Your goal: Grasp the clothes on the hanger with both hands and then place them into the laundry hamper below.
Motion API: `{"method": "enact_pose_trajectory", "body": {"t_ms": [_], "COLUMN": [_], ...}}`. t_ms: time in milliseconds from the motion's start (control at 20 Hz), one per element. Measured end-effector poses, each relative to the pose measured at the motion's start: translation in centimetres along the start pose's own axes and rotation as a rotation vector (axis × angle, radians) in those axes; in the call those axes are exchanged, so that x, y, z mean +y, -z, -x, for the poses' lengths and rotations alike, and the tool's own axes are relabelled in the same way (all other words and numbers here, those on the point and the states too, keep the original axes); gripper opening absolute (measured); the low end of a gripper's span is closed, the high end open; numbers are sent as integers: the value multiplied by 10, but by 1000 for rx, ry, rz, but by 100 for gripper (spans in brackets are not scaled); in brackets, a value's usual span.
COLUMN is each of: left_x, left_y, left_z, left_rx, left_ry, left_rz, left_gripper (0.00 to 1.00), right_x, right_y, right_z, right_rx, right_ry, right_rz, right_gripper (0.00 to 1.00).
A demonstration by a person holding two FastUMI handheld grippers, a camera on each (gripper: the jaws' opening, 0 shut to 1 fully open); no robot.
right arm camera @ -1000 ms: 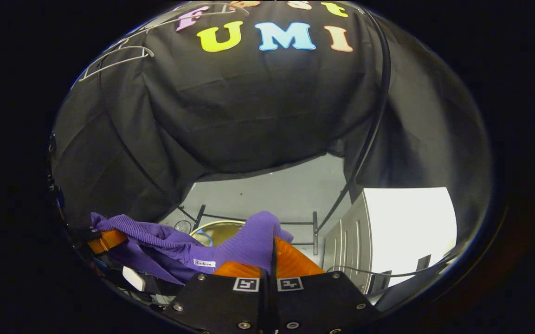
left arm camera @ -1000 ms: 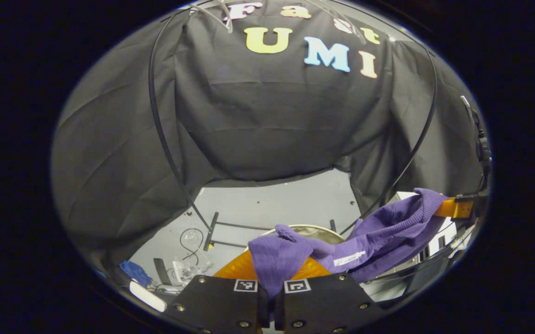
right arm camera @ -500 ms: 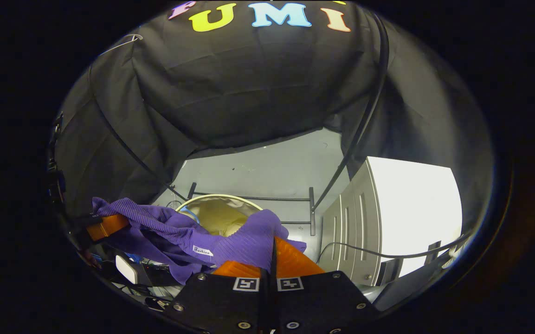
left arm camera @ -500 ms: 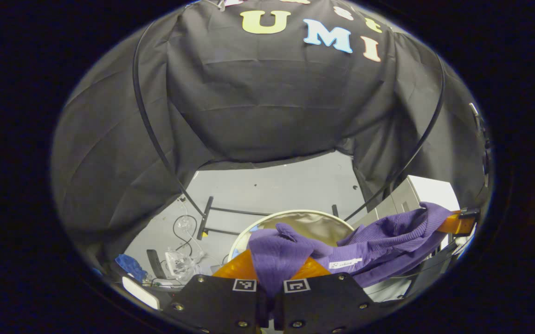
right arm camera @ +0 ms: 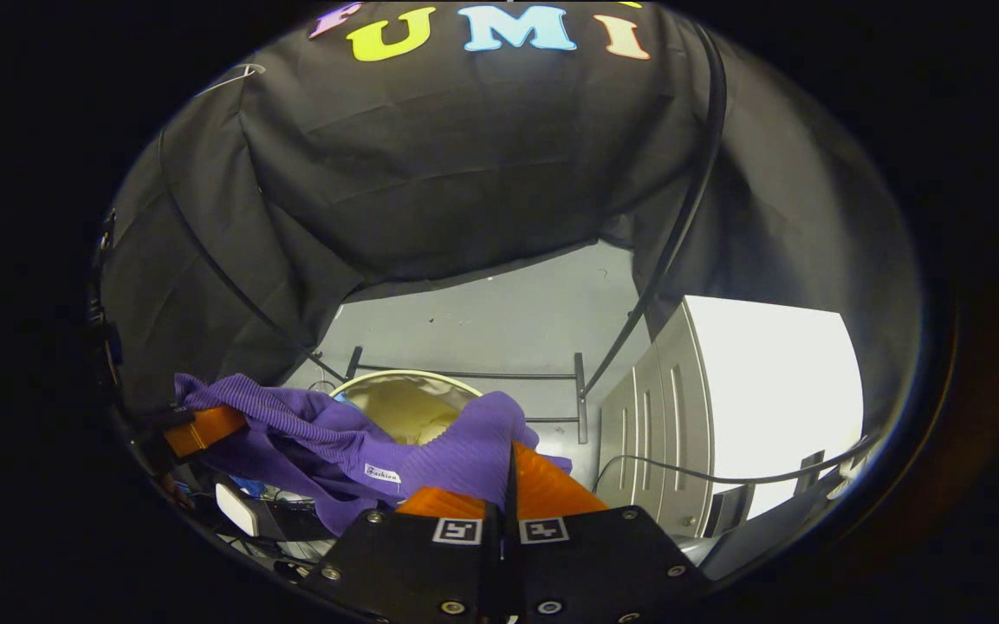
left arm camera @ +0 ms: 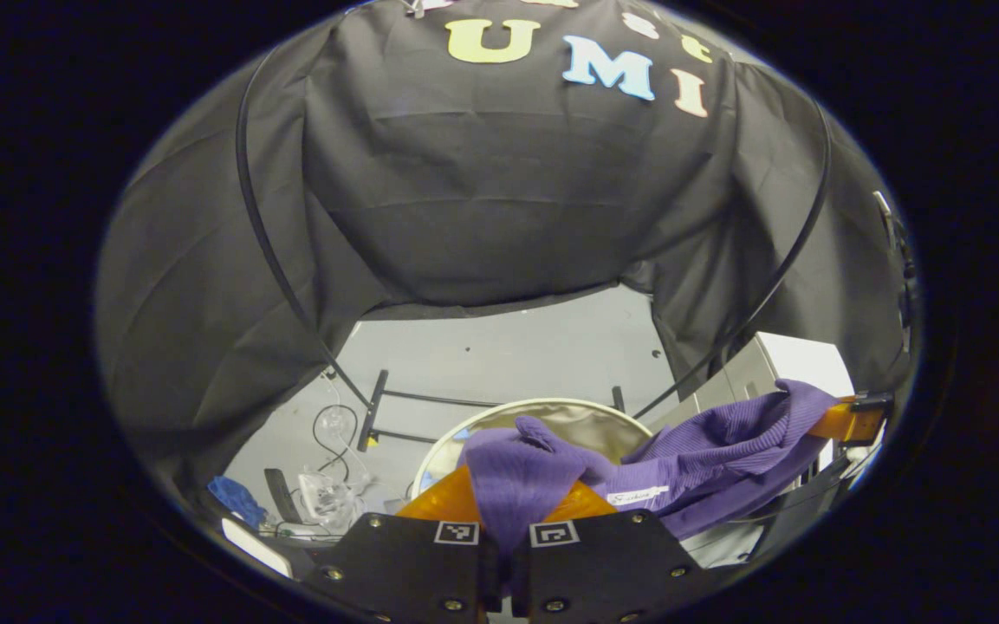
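Purple ribbed top point(left arm camera: 690, 451) stretched between my left gripper point(left arm camera: 506, 511) and right gripper point(right arm camera: 506, 485) — both clamped on its cloth — above the round hamper point(left arm camera: 551, 407); grey floor point(left arm camera: 508, 355), white cabinet point(right arm camera: 768, 399) beside the hamper.

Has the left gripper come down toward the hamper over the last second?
Yes. In the left gripper view the hamper rim now shows far more fully below the booth wall, so the left gripper, holding the purple garment, has lowered toward it.

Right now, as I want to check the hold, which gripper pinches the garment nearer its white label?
The left gripper: the purple garment's white label lies beside its fingers. The right gripper holds the far end.
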State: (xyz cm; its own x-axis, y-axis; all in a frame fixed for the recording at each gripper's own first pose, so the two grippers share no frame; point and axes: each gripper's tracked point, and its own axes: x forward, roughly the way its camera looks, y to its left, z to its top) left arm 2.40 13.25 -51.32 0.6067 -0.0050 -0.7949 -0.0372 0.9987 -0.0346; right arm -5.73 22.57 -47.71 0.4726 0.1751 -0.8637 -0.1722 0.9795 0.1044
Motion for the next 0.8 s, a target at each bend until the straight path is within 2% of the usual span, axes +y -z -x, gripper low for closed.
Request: {"method": "enact_pose_trajectory", "body": {"t_ms": [100, 150, 250, 300, 400, 450, 500, 550, 600, 650, 700, 750, 800], "left_x": [2, 4, 2, 2, 8, 11, 13, 13, 13, 14, 13, 13, 15], "left_y": [2, 2, 4, 6, 4, 7, 9, 12, 15, 15, 17, 16, 18], "left_z": [2, 2, 0, 2, 3, 2, 1, 2, 4, 6, 10, 15, 16], "left_rx": [2, 6, 14, 15, 12, 17, 19, 22, 26, 25, 23, 19, 14], "left_ry": [-3, -6, 8, 14, 6, -7, -13, -14, -17, -18, -14, -13, -23], "left_rz": [2, 3, 5, -3, -23, -27, -27, -21, -11, 0, 7, 8, 4], "left_gripper": [10, 6, 11, 7, 7, 10, 12, 13, 13, 13, 16, 32, 48], "right_x": [3, 5, 10, 11, 13, 16, 20, 25, 30, 32, 32, 30, 27], "right_y": [1, 2, 6, 6, 7, 10, 15, 16, 11, 8, 4, 1, -4], "right_z": [1, 1, 3, 4, 5, 4, 5, 8, 11, 14, 16, 21, 24], "right_rx": [8, 14, 34, 41, 50, 75, 100, 113, 113, 106, 96, 84, 69], "right_ry": [-3, -6, -15, -15, -19, -33, -47, -66, -80, -87, -86, -81, -76], "right_rz": [4, 6, 18, 24, 25, 25, 21, 8, -7, -14, -12, -5, 5], "right_gripper": [2, 4, 5, 5, 8, 11, 7, 18, 22, 40, 51, 70, 82]}}
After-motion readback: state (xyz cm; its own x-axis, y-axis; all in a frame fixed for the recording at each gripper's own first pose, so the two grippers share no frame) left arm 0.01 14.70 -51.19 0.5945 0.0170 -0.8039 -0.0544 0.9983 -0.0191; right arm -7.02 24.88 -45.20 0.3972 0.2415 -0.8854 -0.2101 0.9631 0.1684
